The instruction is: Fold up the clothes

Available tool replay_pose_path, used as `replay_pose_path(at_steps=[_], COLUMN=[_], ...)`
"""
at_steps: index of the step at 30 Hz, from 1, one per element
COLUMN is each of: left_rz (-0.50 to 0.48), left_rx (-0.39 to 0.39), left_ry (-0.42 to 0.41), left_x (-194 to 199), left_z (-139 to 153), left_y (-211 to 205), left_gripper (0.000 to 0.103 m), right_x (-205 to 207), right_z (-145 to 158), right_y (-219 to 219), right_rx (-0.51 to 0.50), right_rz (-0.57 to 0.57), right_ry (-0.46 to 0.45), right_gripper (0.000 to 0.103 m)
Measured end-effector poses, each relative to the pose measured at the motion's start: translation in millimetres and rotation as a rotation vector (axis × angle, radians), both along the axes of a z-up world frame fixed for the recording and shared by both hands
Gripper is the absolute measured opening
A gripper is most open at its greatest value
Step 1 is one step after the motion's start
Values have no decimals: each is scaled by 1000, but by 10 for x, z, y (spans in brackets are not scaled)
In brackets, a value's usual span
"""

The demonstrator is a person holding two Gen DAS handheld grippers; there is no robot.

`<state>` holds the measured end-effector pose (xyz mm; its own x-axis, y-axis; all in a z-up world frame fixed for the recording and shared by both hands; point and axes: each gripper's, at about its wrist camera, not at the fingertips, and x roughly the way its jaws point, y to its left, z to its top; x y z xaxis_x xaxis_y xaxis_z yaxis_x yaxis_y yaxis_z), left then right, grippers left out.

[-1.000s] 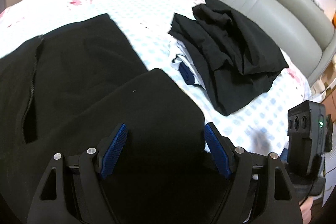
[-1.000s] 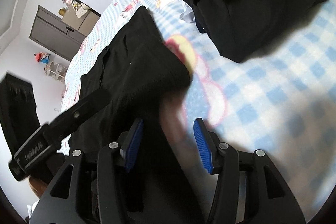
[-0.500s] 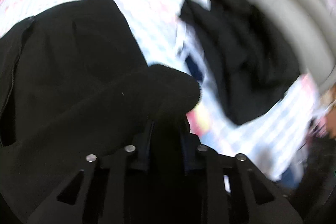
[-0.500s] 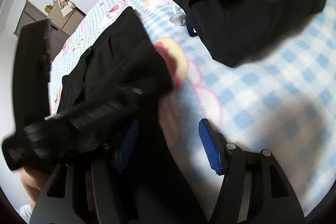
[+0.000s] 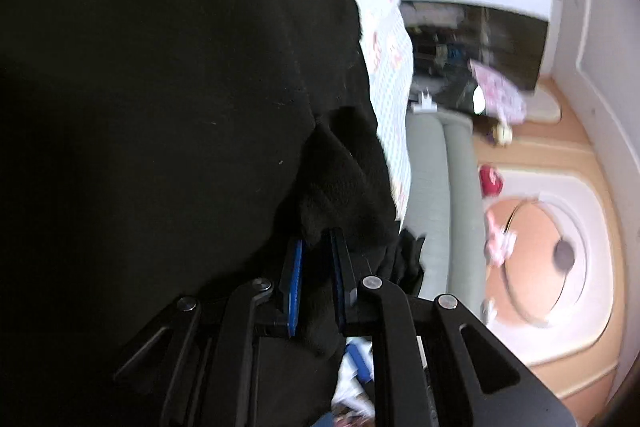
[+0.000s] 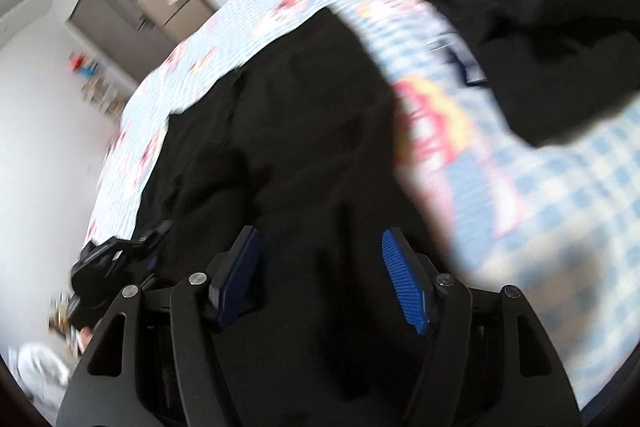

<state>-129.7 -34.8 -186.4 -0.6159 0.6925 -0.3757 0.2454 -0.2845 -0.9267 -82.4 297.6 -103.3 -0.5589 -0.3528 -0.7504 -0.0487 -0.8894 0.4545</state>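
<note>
A black garment (image 5: 160, 87) fills most of the left wrist view. My left gripper (image 5: 318, 243) is closing, its blue pads pinching a thick fold of the garment's edge. In the right wrist view the same black garment (image 6: 300, 107) lies spread on the checked bed sheet (image 6: 560, 187). My right gripper (image 6: 320, 235) hovers over it with its jaws opening. Black cloth lies below the gap, and the pads do not press on it. The left gripper (image 6: 116, 255) shows blurred at the lower left.
A second heap of black clothes (image 6: 540, 27) lies at the upper right of the sheet, with something white and blue (image 6: 464, 63) under its edge. A grey padded headboard (image 5: 440, 187) borders the bed. A grey cabinet (image 6: 132, 15) stands by the far wall.
My left gripper has shut on the garment's edge and swung sideways, so its view now tilts toward the ceiling. My right gripper has shifted over the garment and its jaws have widened.
</note>
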Motion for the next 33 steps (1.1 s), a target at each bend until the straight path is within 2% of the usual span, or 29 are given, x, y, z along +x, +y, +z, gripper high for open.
replay_pose_path(at_steps=[4, 5, 6, 7, 9, 14, 17, 18, 19, 20, 21, 22, 24, 28, 30, 32, 33], left_rz=[-114, -121, -126, -125, -106, -68, -105, -115, -117, -108, -98, -88, -63, 77, 145, 162, 150], left_rx=[-223, -256, -283, -303, -329, -333, -357, -369, -402, -465, -528, -570, -586, -530, -546, -584, -578], left_ry=[43, 60, 74, 87, 107, 149, 140, 138, 122, 87, 51, 43, 115, 260, 249, 176, 130], left_x=[81, 113, 141, 165, 187, -21, -306, -380, -461, -520, -580, -599, -490, 130, 410, 581, 599], left_z=[294, 348, 392, 428, 483, 559, 542, 517, 516, 526, 535, 585, 818, 1328, 1355, 1188, 1054], left_y=[94, 111, 118, 116, 78, -60, -19, 7, 54, 92, 131, 173, 257, 131, 7, -104, -153], left_gripper=[11, 14, 22, 37, 56, 71, 73, 71, 60, 42, 13, 12, 12, 12, 12, 12, 12], right_x=[48, 40, 23, 5, -29, -102, -209, -241, -273, -280, -273, -264, -198, -59, -16, 23, 44], right_z=[8, 3, 10, 19, 38, 87, -13, -62, -113, -160, -193, -225, -226, -159, -123, -71, -37], right_y=[-243, -269, -278, -283, -302, -376, -446, -489, -533, -579, -618, -655, -687, -641, -607, -602, -606], right_rx=[43, 50, 53, 56, 66, 109, 45, 24, 5, -1, 0, 2, 14, 38, 27, 17, 21], right_rz=[70, 74, 75, 74, 82, 130, 176, 188, 199, 202, 203, 204, 207, 186, 166, 158, 157], right_ry=[2, 0, -5, -9, -13, -3, -31, -47, -64, -79, -92, -106, -108, -92, -92, -86, -80], right_gripper=[65, 65, 65, 65, 65, 65, 66, 66, 66, 66, 66, 66, 66, 67, 67, 67, 67])
